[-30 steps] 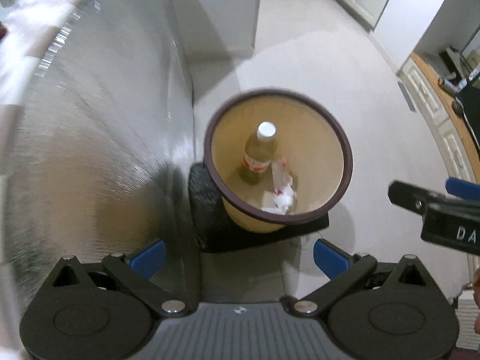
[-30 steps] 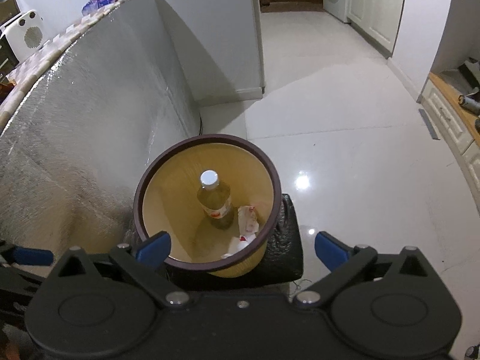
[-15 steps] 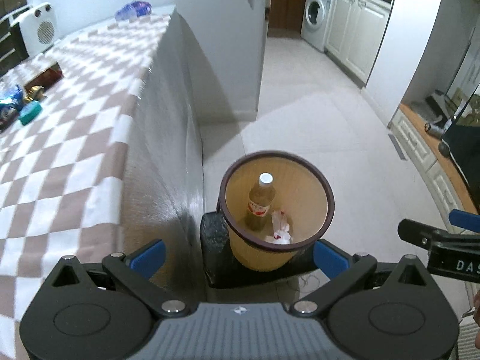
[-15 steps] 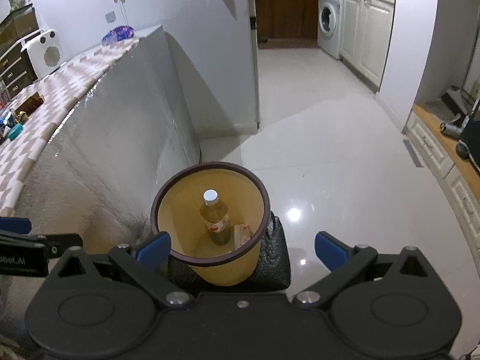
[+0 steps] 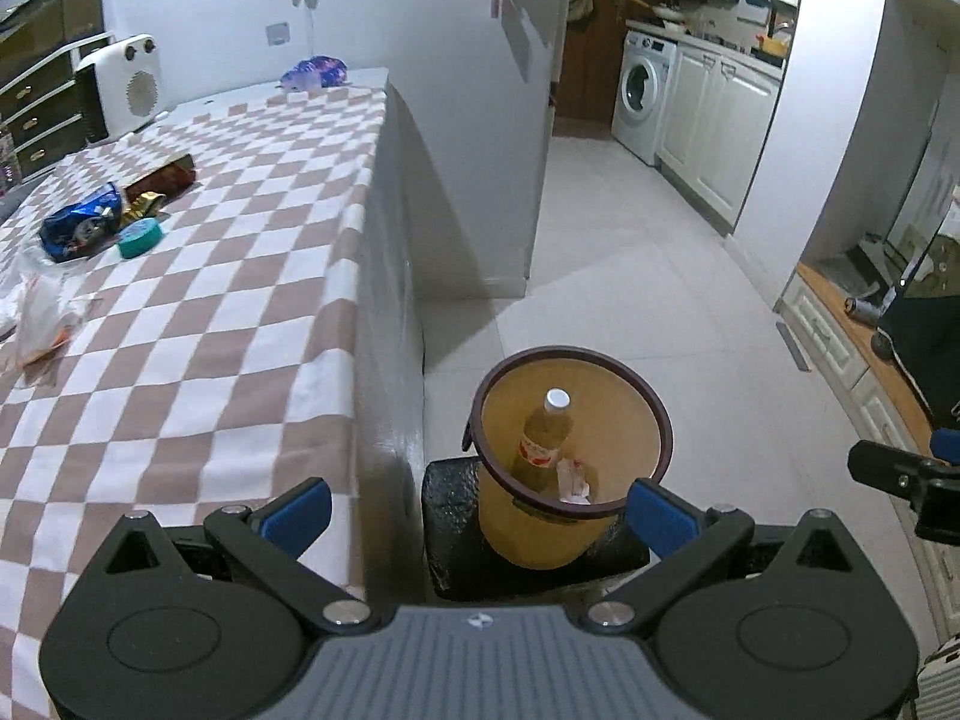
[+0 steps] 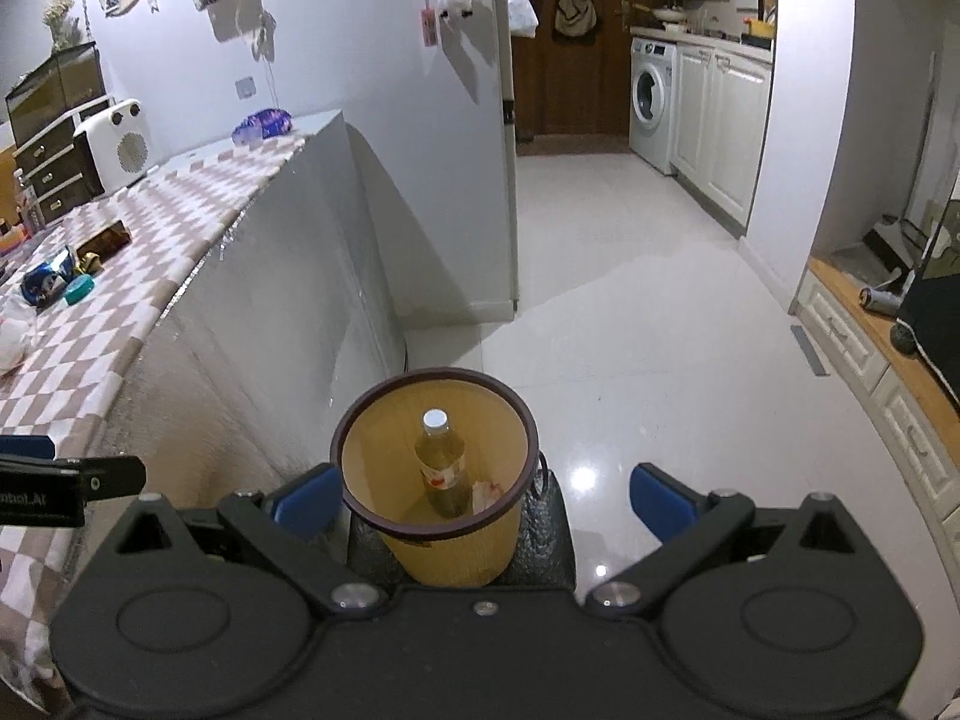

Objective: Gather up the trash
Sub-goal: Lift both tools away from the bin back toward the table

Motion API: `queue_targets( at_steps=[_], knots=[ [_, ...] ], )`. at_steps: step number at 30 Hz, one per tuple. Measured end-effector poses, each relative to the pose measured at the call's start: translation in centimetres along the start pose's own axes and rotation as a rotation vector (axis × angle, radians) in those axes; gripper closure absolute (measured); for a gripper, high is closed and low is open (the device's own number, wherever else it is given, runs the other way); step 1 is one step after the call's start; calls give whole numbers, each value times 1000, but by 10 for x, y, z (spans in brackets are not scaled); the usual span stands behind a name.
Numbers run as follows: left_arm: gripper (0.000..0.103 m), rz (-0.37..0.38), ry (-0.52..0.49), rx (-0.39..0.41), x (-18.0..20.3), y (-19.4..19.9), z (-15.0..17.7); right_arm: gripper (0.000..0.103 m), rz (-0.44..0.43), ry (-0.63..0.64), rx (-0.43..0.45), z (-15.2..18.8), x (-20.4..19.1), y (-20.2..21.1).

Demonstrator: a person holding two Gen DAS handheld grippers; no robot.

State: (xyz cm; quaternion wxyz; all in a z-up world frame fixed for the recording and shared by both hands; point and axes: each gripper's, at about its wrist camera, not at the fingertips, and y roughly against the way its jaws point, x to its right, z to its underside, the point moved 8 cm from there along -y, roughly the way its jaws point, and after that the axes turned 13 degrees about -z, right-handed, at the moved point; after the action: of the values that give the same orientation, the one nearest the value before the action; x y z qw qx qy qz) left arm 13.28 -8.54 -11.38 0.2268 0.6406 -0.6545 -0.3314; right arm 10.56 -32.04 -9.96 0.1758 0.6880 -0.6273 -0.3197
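Note:
A tan waste bin with a dark rim stands on the floor beside the table; it also shows in the right wrist view. In it lie a bottle with a white cap and a crumpled wrapper. My left gripper is open and empty, high above the bin. My right gripper is open and empty too. On the checked table lie a blue snack bag, a teal tape roll, a brown packet and a clear plastic bag.
A black bag sits under the bin. A white heater and a purple bag stand at the table's far end. A washing machine and white cabinets line the far room. A low cabinet is on the right.
Both grippers have risen and tilted up from the bin, which now looks smaller and lower. The tabletop with its trash has come into view. Both grippers stay open.

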Motion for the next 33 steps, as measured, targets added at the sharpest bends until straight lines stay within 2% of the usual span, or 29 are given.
queue_targets(
  at_steps=[8, 16, 33],
  knots=[
    [0, -14, 74, 51, -35, 18, 5, 0, -28, 19, 55, 1, -20, 20],
    [0, -96, 140, 110, -83, 34, 8, 0, -57, 39, 112, -3, -44, 27],
    [0, -260, 311, 147, -209, 35, 18, 0, -201, 174, 131, -24, -150, -19]
  ],
)
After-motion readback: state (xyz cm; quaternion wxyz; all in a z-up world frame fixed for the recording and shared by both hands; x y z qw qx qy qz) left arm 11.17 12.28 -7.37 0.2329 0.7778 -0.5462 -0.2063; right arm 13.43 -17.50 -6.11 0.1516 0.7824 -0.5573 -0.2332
